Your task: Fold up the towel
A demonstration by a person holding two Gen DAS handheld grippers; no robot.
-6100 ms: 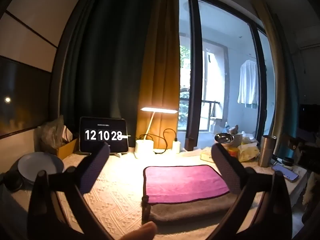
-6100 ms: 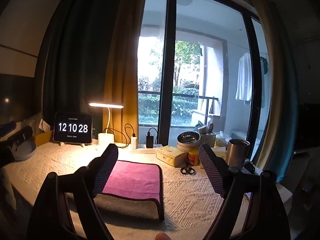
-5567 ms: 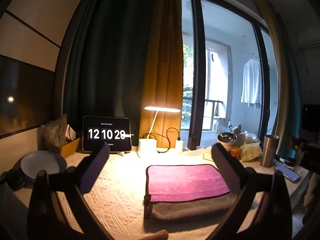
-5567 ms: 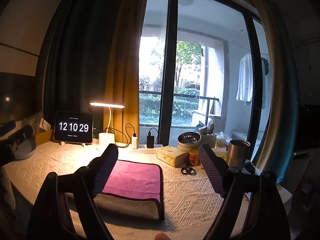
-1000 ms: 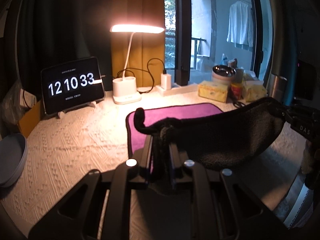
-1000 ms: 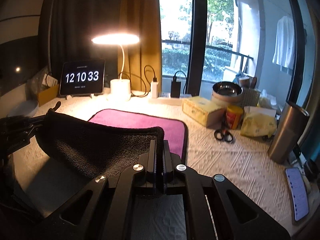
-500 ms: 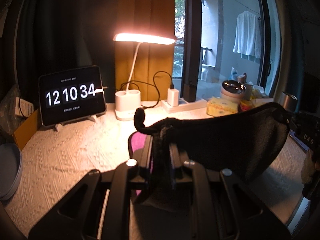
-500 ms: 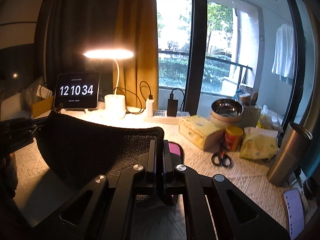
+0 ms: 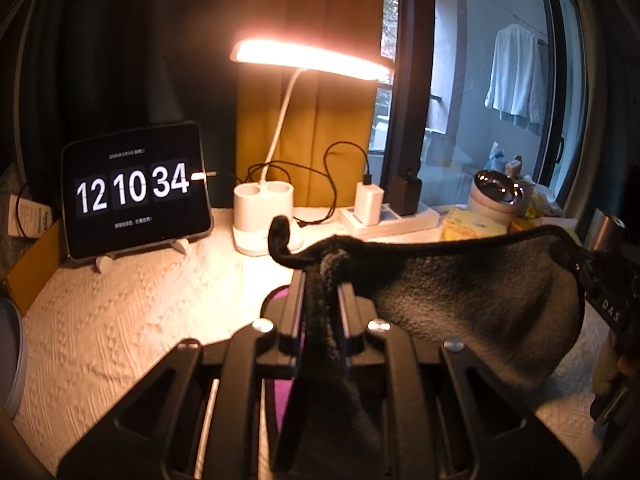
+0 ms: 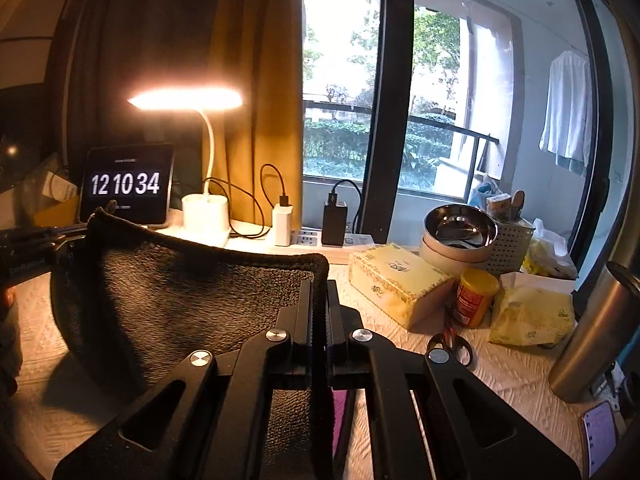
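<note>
The towel (image 9: 472,300), dark grey on this side and magenta on the other, hangs stretched in the air between my two grippers above the table. My left gripper (image 9: 320,280) is shut on its left corner, where a loop sticks up. My right gripper (image 10: 319,286) is shut on the right corner; the towel (image 10: 180,300) sags to its left. A strip of magenta shows below each gripper. Each gripper shows at the edge of the other's view.
On the white textured tablecloth (image 9: 120,320) stand a clock tablet (image 9: 136,192), a lit desk lamp (image 9: 264,220), a power strip (image 10: 320,240), a tissue box (image 10: 396,280), steel bowls (image 10: 460,236), a yellow can (image 10: 476,296), scissors (image 10: 448,344) and a steel tumbler (image 10: 592,336).
Since the start both grippers have shut on the near corners of the flat towel and lifted them. In the last second the towel has risen higher and moved toward the lamp.
</note>
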